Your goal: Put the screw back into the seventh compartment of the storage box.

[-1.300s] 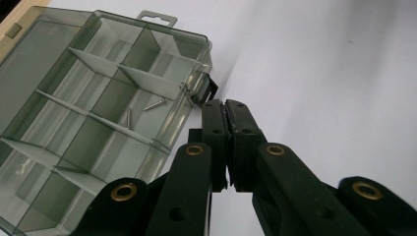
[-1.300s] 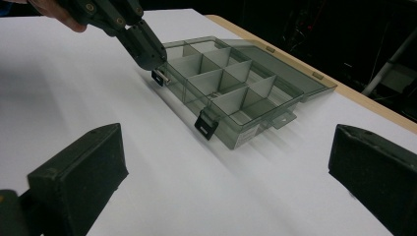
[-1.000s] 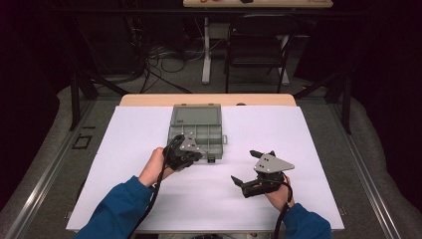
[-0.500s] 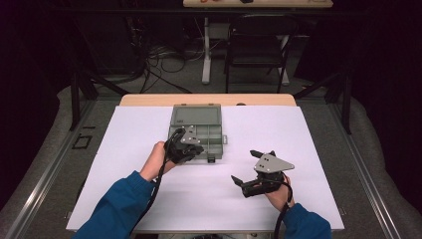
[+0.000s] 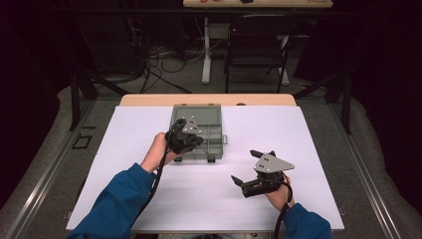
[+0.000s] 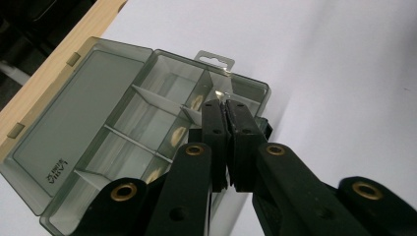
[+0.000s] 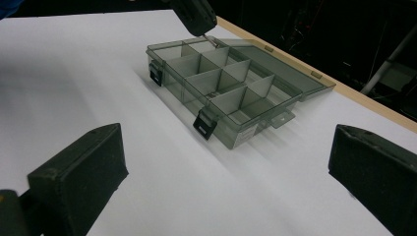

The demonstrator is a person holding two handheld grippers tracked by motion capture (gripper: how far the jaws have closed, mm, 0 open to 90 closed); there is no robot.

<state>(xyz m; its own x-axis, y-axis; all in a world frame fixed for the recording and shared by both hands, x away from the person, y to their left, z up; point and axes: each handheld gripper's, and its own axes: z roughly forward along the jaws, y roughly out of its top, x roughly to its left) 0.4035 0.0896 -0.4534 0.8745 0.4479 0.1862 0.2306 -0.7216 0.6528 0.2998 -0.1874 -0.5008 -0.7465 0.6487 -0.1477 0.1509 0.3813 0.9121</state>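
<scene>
A smoky clear compartment box (image 5: 215, 148) lies open at the middle of the white table, its lid (image 6: 81, 110) flat behind it. My left gripper (image 5: 198, 142) hovers over the box's front left compartments. Its jaws are shut on a small silvery piece (image 6: 224, 97), which pokes out of the tips (image 7: 210, 39) over a corner compartment. My right gripper (image 5: 244, 166) rests low on the table to the right of the box, jaws wide open and bare. From the right gripper view (image 7: 226, 167) the box (image 7: 236, 83) sits ahead with its two black latches towards me.
A white sheet (image 5: 318, 149) covers the table, with a wooden strip (image 5: 149, 99) at its far edge. A dark chair (image 5: 259, 45) and cables stand on the floor beyond. The box's dividers (image 6: 162, 101) stand upright between the compartments.
My left gripper has risen a little and shifted forward over the box, still shut. The right gripper has stayed where it was.
</scene>
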